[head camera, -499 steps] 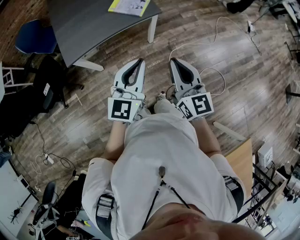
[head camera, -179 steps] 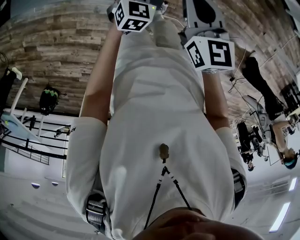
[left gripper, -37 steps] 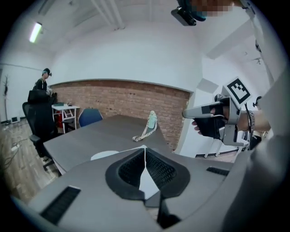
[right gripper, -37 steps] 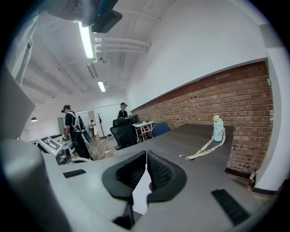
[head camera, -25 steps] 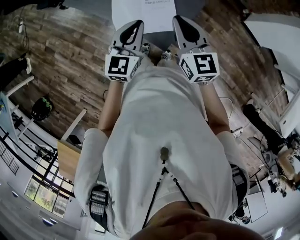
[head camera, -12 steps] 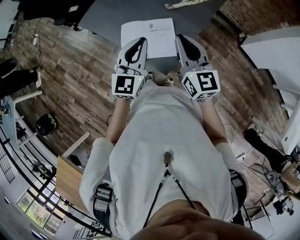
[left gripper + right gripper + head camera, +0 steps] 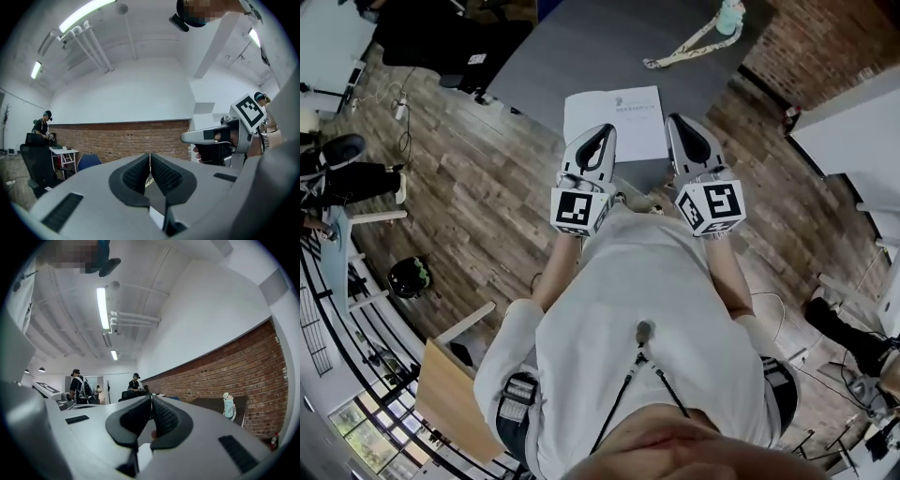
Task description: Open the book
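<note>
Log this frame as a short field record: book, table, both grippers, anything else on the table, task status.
book: white book, lying flat, looks closed
table: grey table, book at its near edge
left gripper: left gripper, jaws together, empty
right gripper: right gripper, jaws together, empty
other: toy figure at the table's far end
task status: book not yet opened

Plank floor (image 7: pixel 487 187), brick wall (image 7: pixel 825 47), grey table (image 7: pixel 581 47)

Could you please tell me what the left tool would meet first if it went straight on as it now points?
Nothing close, it seems: the shut left tool points level, above the white book on the grey table, towards the far brick wall; depth is unclear.
</note>
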A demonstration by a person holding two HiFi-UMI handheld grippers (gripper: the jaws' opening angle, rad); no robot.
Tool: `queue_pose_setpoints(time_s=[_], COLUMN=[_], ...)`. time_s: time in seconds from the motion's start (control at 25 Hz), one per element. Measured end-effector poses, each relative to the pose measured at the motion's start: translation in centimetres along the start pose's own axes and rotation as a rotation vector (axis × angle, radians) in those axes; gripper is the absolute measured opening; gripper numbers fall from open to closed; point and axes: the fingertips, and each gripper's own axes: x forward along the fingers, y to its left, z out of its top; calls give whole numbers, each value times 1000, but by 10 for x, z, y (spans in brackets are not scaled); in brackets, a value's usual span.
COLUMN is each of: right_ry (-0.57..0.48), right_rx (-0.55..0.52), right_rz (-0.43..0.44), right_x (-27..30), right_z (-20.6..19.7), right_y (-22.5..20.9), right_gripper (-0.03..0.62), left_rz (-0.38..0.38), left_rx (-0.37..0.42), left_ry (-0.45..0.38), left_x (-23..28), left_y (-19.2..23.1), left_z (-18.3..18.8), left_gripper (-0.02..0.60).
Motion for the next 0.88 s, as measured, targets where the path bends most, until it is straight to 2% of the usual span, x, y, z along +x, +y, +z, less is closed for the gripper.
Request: queue_pose_setpoints(time_s=[0.32,0.88], right_ry=[9,40], right_rx=[1,-18], right_rz=[-39,21], right_x=[-7,-6], right_z=[-12,-24], right_y=[-9,-1], right_gripper=[37,36], left_rz=[-31,37], left_rx=[33,24], left_ry=[8,28], left_x=[3,2], left_y=[-15,-2], left_z=[-5,-11], left_gripper=[25,25])
